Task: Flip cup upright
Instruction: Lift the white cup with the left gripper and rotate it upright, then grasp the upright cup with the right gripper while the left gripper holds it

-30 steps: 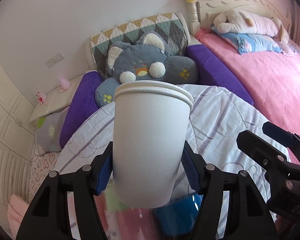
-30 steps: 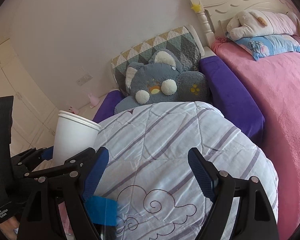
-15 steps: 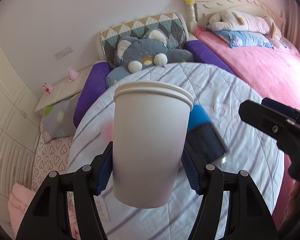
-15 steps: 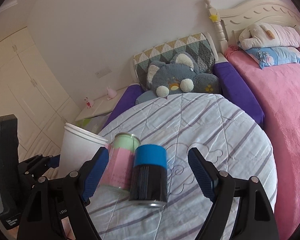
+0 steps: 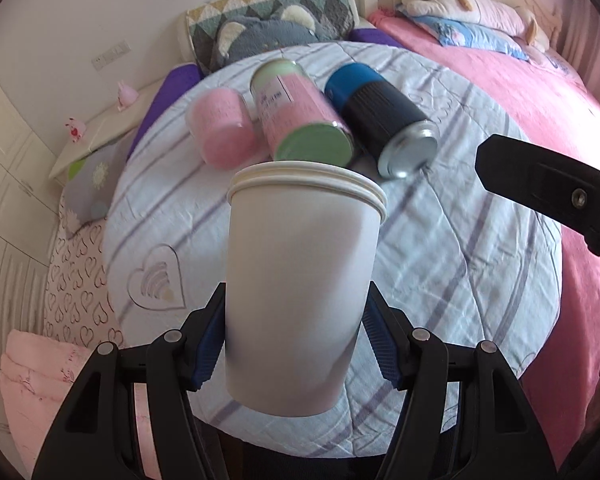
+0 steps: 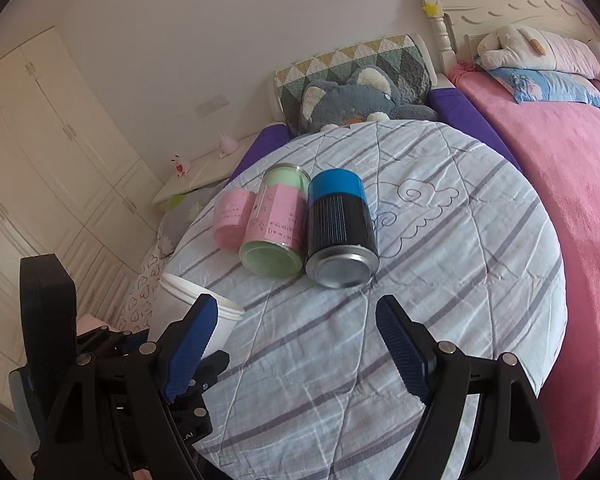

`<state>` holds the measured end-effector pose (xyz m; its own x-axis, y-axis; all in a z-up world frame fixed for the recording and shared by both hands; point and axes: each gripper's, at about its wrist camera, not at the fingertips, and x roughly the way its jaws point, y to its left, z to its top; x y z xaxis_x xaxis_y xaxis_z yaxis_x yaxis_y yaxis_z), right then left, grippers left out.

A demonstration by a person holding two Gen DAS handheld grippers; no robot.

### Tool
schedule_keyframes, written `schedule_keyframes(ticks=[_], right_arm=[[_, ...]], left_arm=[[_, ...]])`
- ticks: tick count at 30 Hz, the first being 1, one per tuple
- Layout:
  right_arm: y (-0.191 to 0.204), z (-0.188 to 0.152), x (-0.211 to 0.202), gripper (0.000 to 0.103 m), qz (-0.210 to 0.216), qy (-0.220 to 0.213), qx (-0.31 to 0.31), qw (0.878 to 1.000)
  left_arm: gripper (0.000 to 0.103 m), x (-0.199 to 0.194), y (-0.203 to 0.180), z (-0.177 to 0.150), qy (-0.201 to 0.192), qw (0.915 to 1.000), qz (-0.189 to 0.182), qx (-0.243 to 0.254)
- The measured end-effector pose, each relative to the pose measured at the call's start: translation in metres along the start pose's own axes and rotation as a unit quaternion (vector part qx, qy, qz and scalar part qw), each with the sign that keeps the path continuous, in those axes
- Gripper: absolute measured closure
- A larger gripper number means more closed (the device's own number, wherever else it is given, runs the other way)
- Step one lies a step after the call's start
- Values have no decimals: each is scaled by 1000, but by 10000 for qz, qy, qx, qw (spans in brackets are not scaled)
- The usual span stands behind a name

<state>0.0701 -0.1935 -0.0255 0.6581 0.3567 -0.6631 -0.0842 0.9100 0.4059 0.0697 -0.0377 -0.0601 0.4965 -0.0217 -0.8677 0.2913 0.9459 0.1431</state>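
Note:
My left gripper (image 5: 296, 344) is shut on a white paper cup (image 5: 300, 280), held with its rim away from the camera, above the near edge of a round table with a striped cloth (image 5: 460, 240). In the right wrist view the cup (image 6: 180, 304) shows at lower left, partly behind a blue finger pad (image 6: 192, 340). My right gripper (image 6: 296, 344) is open and empty above the table's near part; part of it shows in the left wrist view (image 5: 548, 200).
Three containers lie on their sides at the table's far middle: a pink cup (image 6: 230, 220), a green and pink can (image 6: 276, 228) and a blue and black can (image 6: 340, 228). A pink bed (image 6: 560, 160) is right, a plush toy (image 6: 356, 96) behind, wardrobes (image 6: 40, 160) left.
Both grippers have tilted down and drawn back, so the table top and the three lying containers came into full view. The left gripper still holds the white cup; the right stays open.

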Motion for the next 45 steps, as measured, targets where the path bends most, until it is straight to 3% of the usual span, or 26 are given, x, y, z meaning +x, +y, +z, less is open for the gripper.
schedule_keyframes(ticks=[3,10,11,13,15,27,31,39,45], right_arm=[[2,-10,3,20,-34,76,39,10000],[4,-21,14,20,-109,232,149,9996],[3,-21,16,20,-73,269,190,9994],[4,-22,22,20,-42,366,253,9990],[6,-23,28,20,-71,417,251,9988],[15,-27,42,20,187,654,516,9964],[14,-30,53,20,346,881,831,9920],[19,-36,80,20,818,1310,1417,9778],[30,-30,98,20,1015,1365,1516,9737]], left_arm=[[38,14,0,-6,0,9999,109,-61],[36,31,5,-4,-125,9995,-51,-274],[34,32,5,-4,-104,9995,-56,-282],[15,33,7,-5,-89,9995,-72,-301],[11,33,8,-7,-107,9995,-99,-287],[6,14,35,-29,-157,9985,-339,-410],[4,9,43,-37,-178,9986,-340,-373],[4,5,55,-43,-241,9965,-696,-408],[4,5,56,-43,-339,9960,-767,-298]])
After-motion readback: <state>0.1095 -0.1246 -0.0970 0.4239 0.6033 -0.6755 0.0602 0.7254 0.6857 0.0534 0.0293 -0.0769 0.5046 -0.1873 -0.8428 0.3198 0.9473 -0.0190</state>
